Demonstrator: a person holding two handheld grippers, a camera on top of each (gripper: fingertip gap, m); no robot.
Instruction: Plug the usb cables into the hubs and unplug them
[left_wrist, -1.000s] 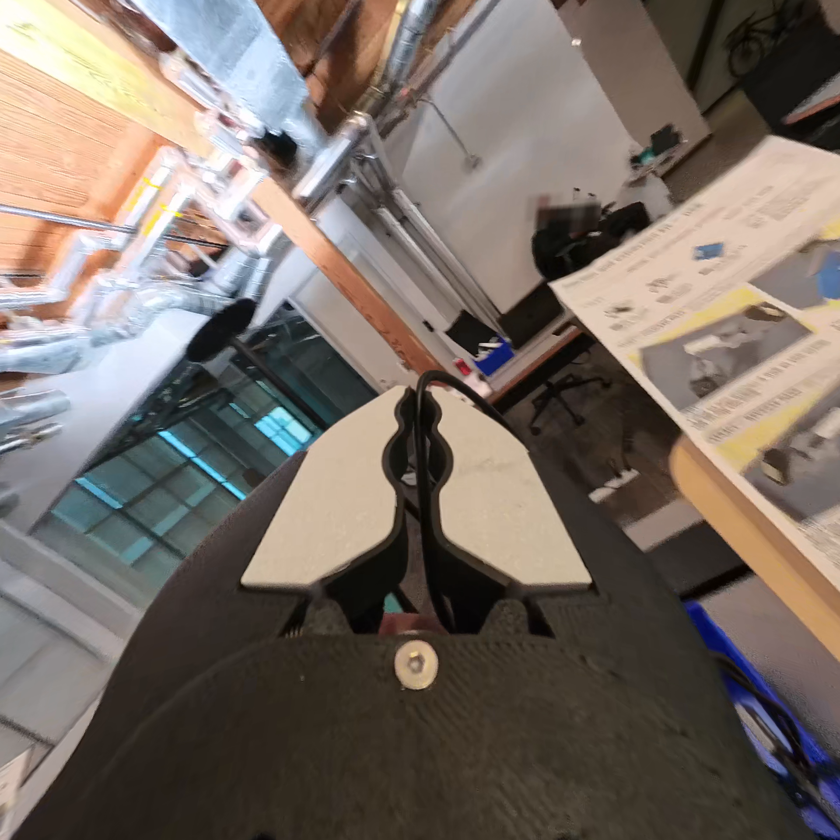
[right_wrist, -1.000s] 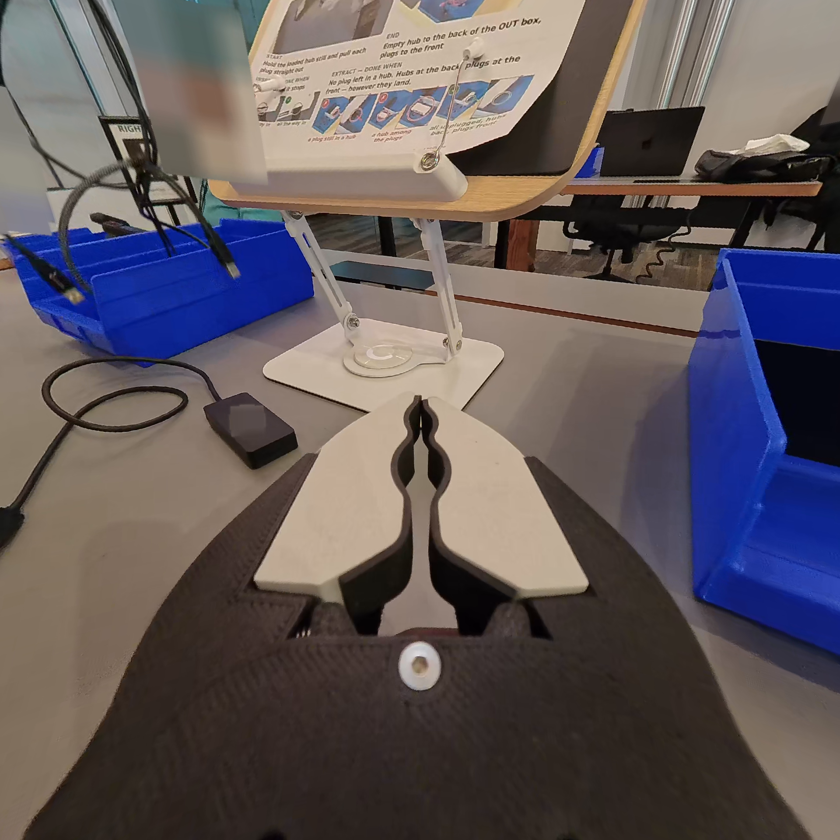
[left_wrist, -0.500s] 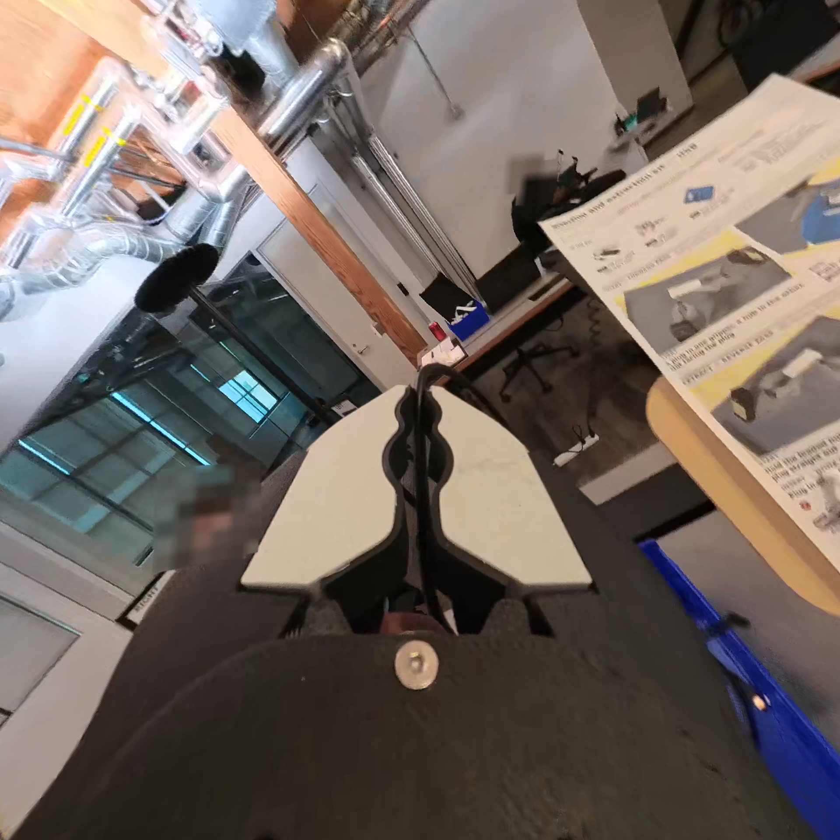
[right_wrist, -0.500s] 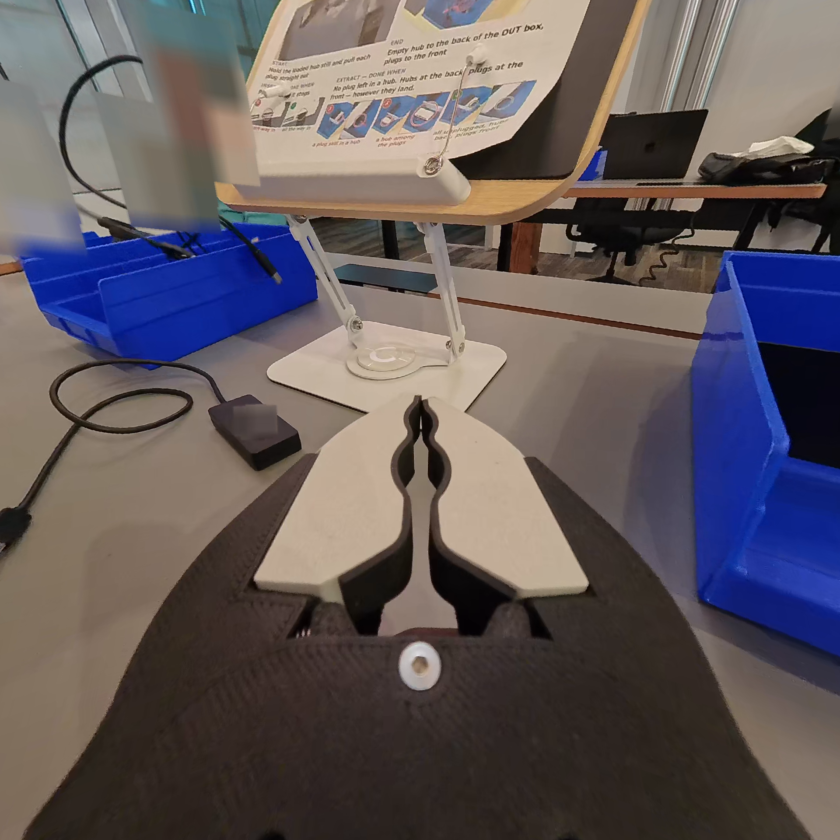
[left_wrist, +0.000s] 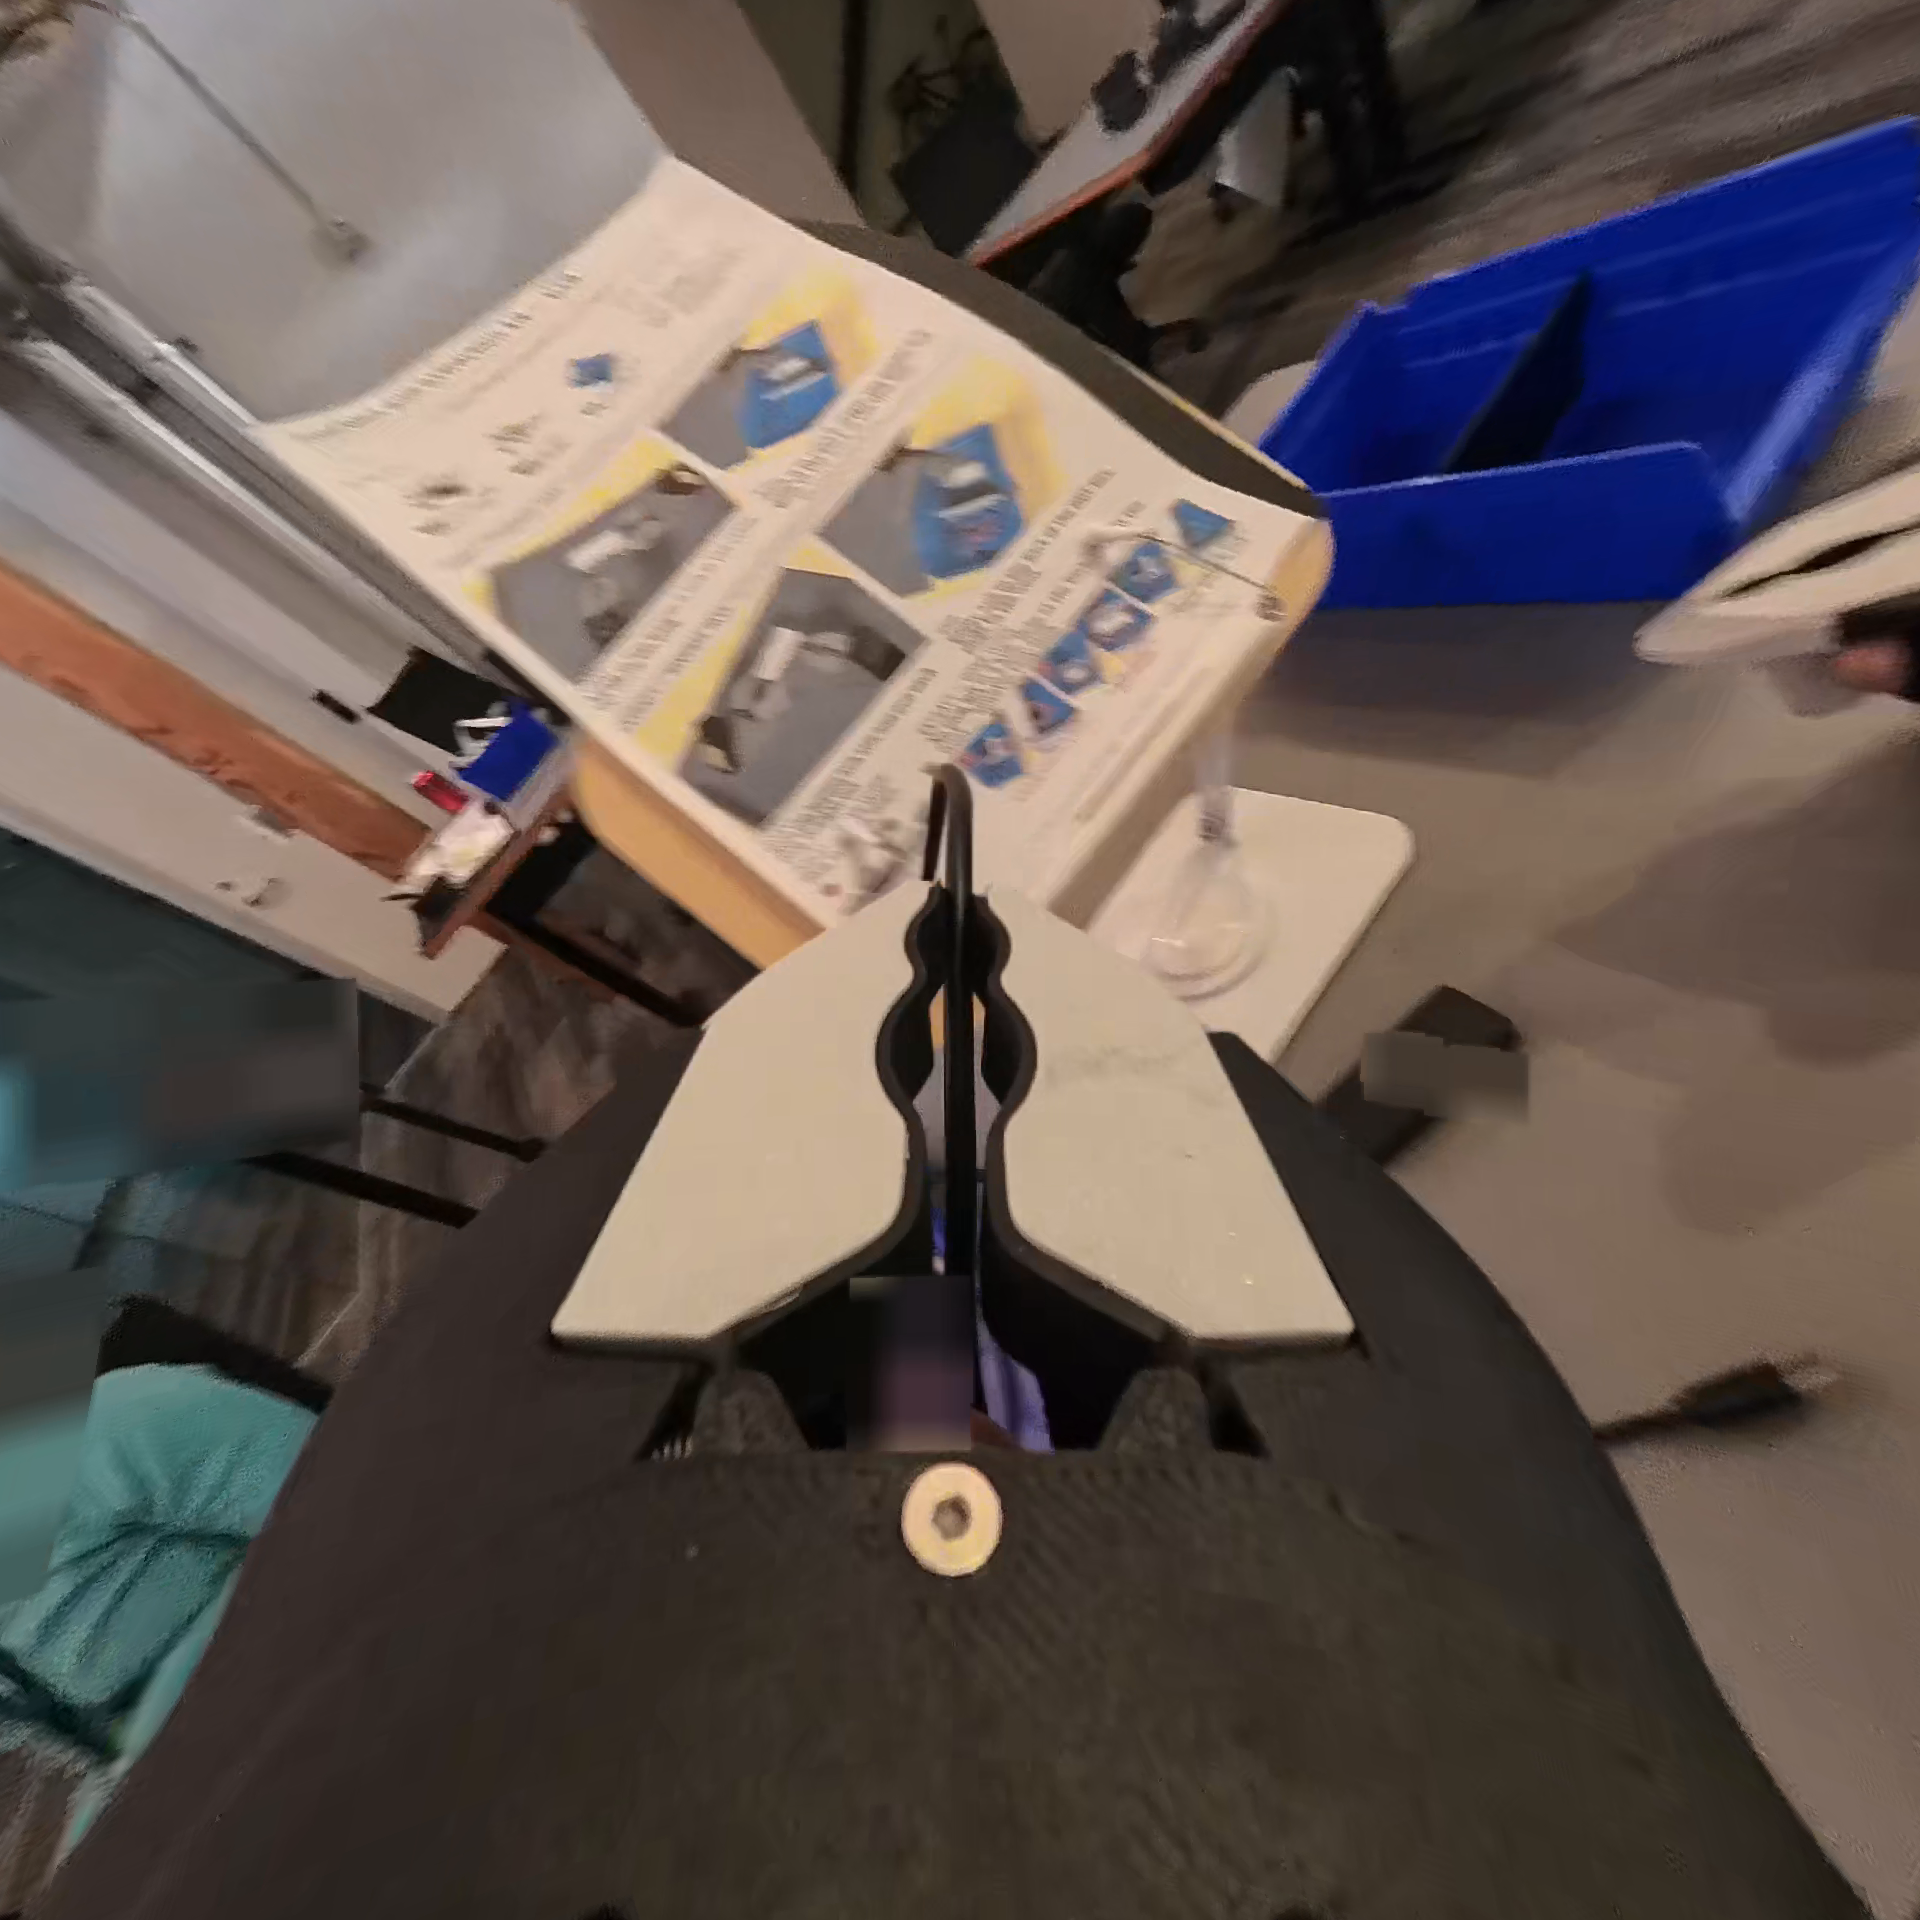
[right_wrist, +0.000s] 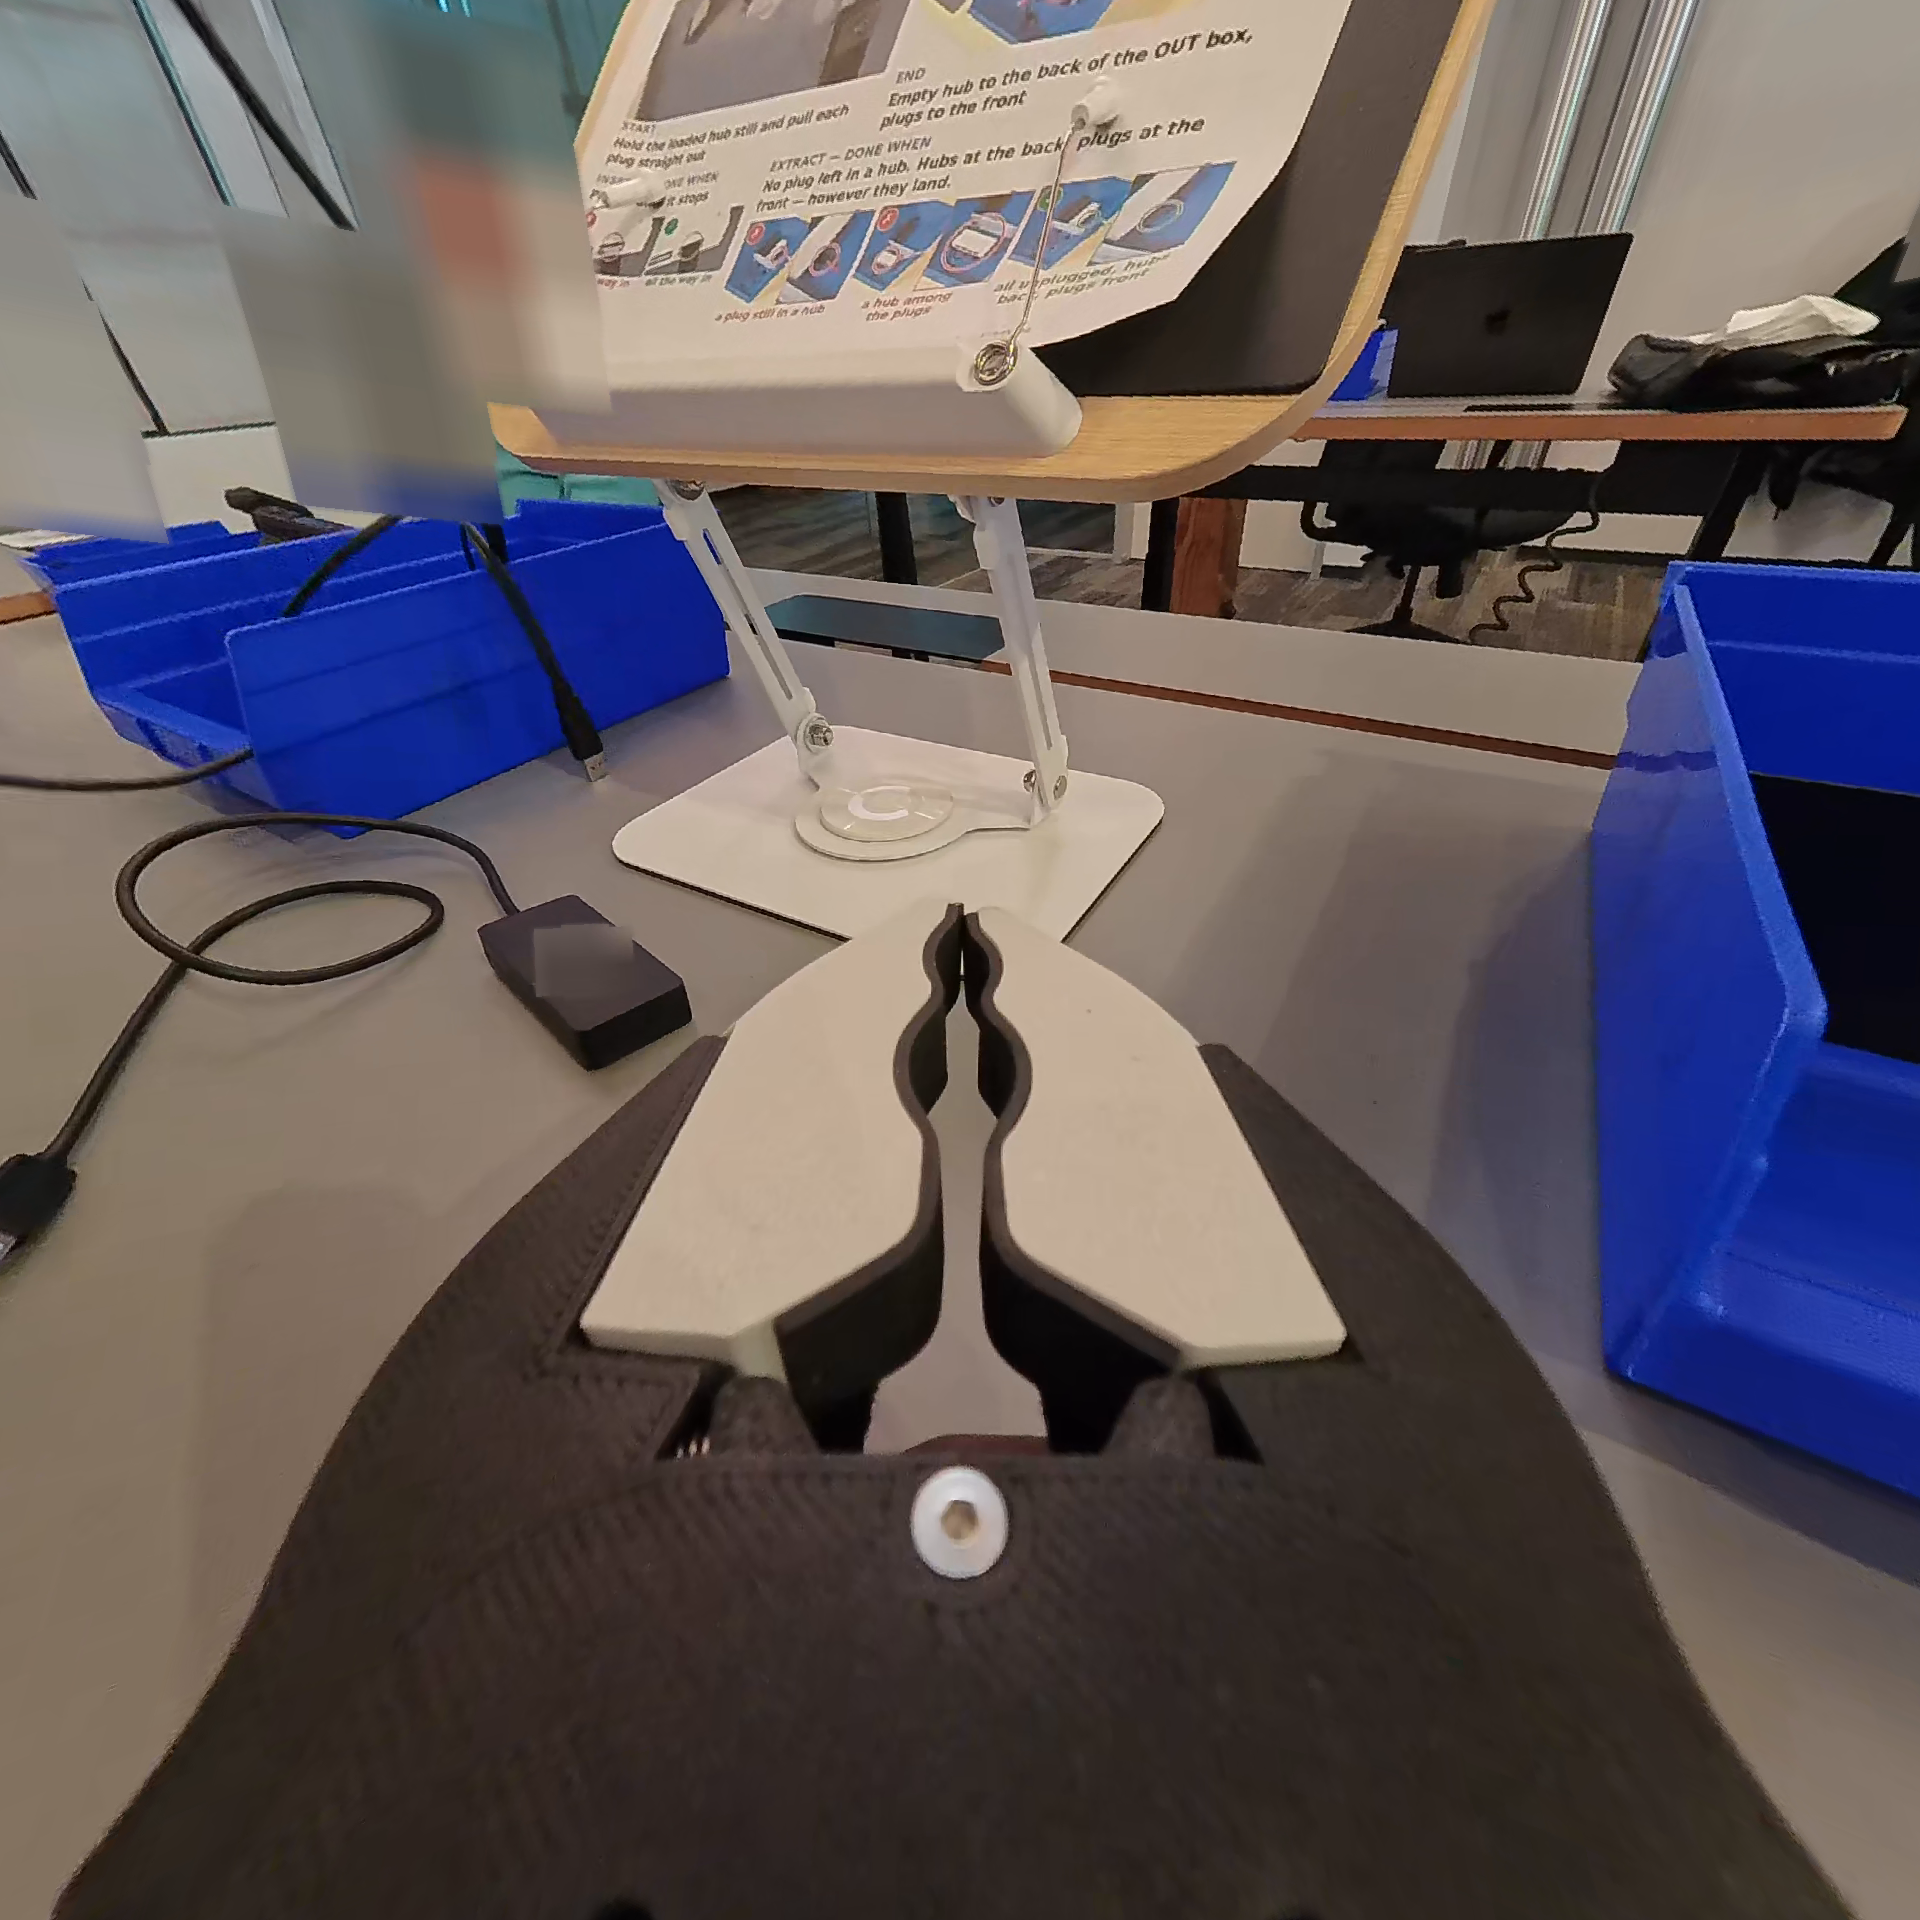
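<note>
- The left gripper (left_wrist: 957, 914) pinched a thin black USB cable (left_wrist: 960, 1039) between its pads; the cable's free end (right_wrist: 592, 764) dangled just beside the left blue plastic bin (right_wrist: 416, 665)
- The right gripper (right_wrist: 961, 920) was pressed together, holding nothing
- The flat black USB hub (right_wrist: 587, 982) lay on the grey table (right_wrist: 1351, 987), its own cord looped beside it; plugging in seemed the step in hand, calling for the plug to be brought to a port
- A white tilted document stand (right_wrist: 894, 821) stood near, behind the hub
</note>
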